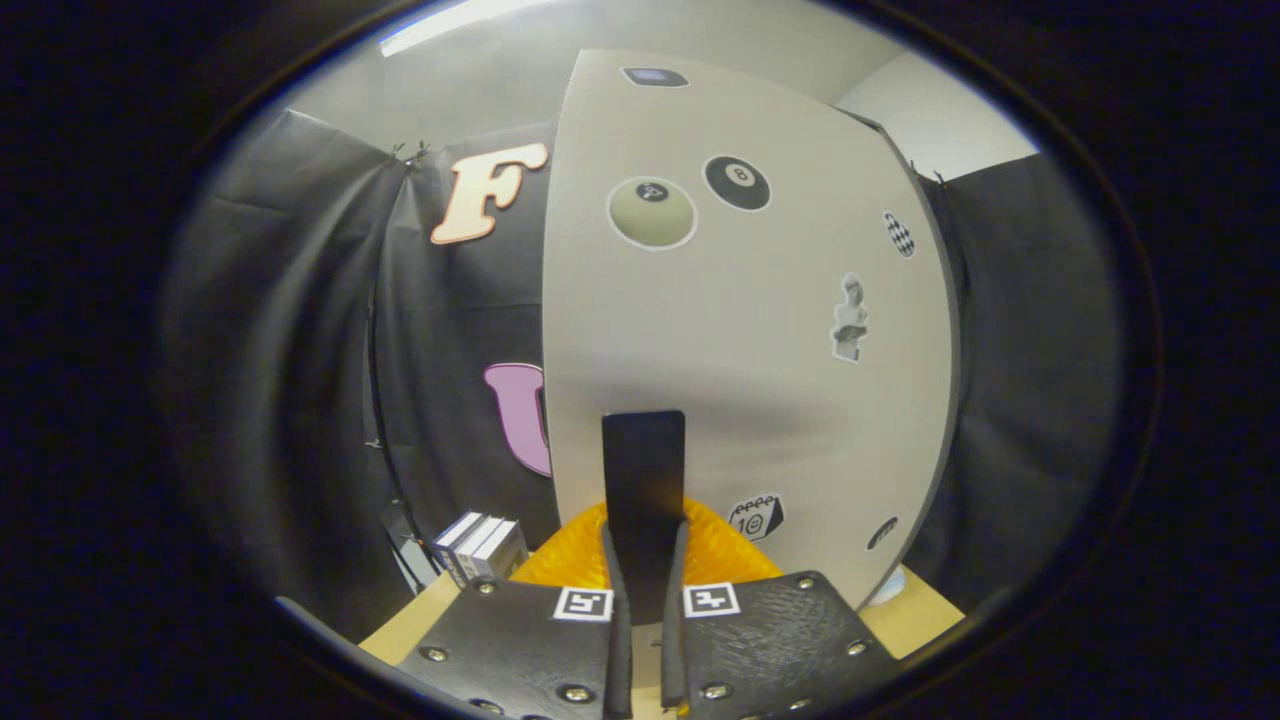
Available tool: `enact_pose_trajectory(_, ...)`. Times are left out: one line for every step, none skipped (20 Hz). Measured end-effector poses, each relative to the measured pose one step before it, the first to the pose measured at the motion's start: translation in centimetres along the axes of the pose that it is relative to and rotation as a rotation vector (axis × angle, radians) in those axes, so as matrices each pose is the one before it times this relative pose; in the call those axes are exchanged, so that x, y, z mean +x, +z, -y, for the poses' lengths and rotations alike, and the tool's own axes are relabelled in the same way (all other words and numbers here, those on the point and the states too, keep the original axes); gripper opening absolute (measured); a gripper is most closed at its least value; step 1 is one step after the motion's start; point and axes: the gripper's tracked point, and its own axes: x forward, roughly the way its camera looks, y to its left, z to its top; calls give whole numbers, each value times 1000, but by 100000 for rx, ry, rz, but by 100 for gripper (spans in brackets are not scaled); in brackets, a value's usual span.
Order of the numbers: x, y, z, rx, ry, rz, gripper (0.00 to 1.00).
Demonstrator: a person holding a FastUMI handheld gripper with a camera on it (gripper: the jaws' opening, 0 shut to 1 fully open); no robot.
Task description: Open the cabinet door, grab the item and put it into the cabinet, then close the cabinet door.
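Black flat handle [644, 480], upright, clamped between the fingers of the gripper [645, 560]. Beyond: cabinet door [740, 330], pale, stickered, handle mounted low. Behind the fingers: orange ribbed item [570, 560] on the wooden surface [920, 610], near small boxes [480, 545]. Risk: thin handle slipping from the fingers if pulled off-axis; swinging door striking the item.

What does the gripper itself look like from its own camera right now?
The gripper has two wide, flat, textured plates fastened with round metal screws. Each plate carries a square black-and-white marker tag near its inner edge. Two thin, narrow fingers run forward from between the plates, standing close together.
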Motion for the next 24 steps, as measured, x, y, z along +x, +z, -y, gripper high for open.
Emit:
enact_pose_trajectory(-677, 107, 220, -81, 470, -348, 12)
enact_pose_trajectory(-687, 25, 300, 1, 232, -391, 11)
enact_pose_trajectory(-631, 69, 240, 61, 315, -400, 11)
enact_pose_trajectory(-514, -81, 244, 400, 311, -305, 11)
enact_pose_trajectory(-504, 114, 335, 262, 237, -231, 11)
enact_pose_trajectory(-603, -49, 346, 194, 126, -168, 11)
enact_pose_trajectory(-522, 84, 295, 27, 112, -78, 11)
enact_pose_trajectory(-517, -2, 211, 109, 28, -80, 11)
enact_pose_trajectory(-382, 8, 271, 158, -107, -82, 11)
enact_pose_trajectory(-401, -88, 310, 249, -152, -64, 11)
enact_pose_trajectory(-396, 67, 380, 261, -169, 83, 11)
enact_pose_trajectory(-455, -26, 364, 444, -238, 89, 11)
enact_pose_trajectory(-466, 32, 426, 395, -257, 44, 11)
enact_pose_trajectory(-461, -3, 411, 286, -354, -56, 11)
enact_pose_trajectory(-361, 19, 441, 163, -418, 27, 11)
enact_pose_trajectory(-926, 51, 636, 670, -471, 232, 11)
enact_pose_trajectory(-616, 51, 518, 370, -610, -241, 11)
enact_pose_trajectory(-512, 28, 650, 424, -837, -229, 11)
enact_pose_trajectory(-571, 92, 684, 75, -1411, -119, 11)
enact_pose_trajectory(-619, -11, 766, -305, -1678, 53, 11)
enact_pose_trajectory(-600, 105, 695, -327, -1956, 20, 11)
enact_pose_trajectory(-487, 62, 724, -355, -2057, 212, 11)
enact_pose_trajectory(-376, 53, 798, -902, -2093, 62, 10)
enact_pose_trajectory(-245, 26, 853, -611, -2164, 219, 10)
